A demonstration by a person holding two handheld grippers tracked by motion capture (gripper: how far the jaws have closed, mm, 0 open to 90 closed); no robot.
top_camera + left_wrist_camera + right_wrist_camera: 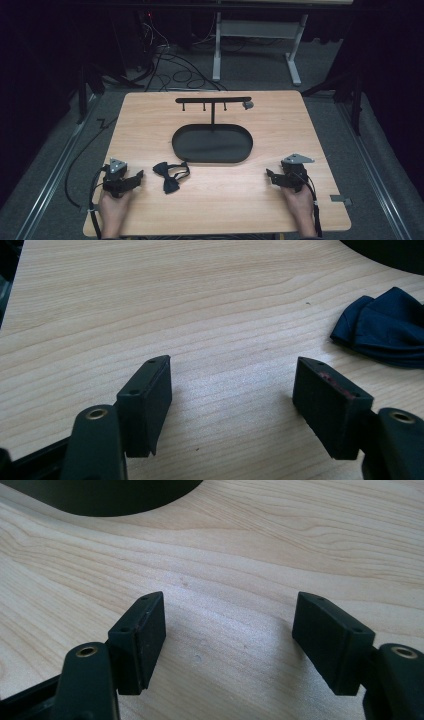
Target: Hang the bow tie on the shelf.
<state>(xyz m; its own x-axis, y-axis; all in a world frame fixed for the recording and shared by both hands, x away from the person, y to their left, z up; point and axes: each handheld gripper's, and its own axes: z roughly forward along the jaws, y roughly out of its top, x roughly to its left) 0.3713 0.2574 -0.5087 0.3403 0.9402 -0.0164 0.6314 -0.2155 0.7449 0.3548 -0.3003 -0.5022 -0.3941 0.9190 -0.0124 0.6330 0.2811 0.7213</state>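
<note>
High view: the left gripper rests on the wooden surface, the dark bow tie just beyond its spread fingers; the right gripper sits well apart

Left gripper view: fingers spread, bow tie ahead, off to the right

Right gripper view: fingers spread over bare wood, black tray ahead

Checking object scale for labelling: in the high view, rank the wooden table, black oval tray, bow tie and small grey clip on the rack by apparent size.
1. Wooden table
2. Black oval tray
3. Bow tie
4. Grey clip, farthest from the camera, yet clearly smallest.
</note>
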